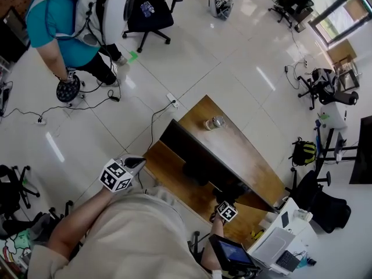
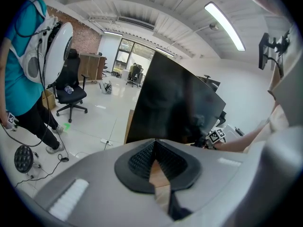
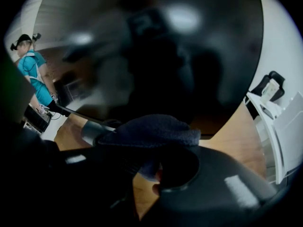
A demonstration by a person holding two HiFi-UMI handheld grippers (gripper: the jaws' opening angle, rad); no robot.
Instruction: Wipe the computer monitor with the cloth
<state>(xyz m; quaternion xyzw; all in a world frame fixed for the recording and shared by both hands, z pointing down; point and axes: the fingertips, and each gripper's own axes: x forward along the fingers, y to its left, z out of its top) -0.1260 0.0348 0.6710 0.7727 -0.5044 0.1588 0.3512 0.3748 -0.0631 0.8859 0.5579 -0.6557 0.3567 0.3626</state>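
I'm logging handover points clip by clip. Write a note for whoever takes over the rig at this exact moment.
Left gripper: shut, nothing in it, held off the left end of the desk and pointing toward the monitor.
Right gripper: shut on the dark cloth, close to the lower part of the screen, toward the monitor's right end. Whether the cloth touches the screen can't be told.
Done: the cloth is gripped and at the screen. How much has been wiped doesn't show.
Left: wipe across the screen.
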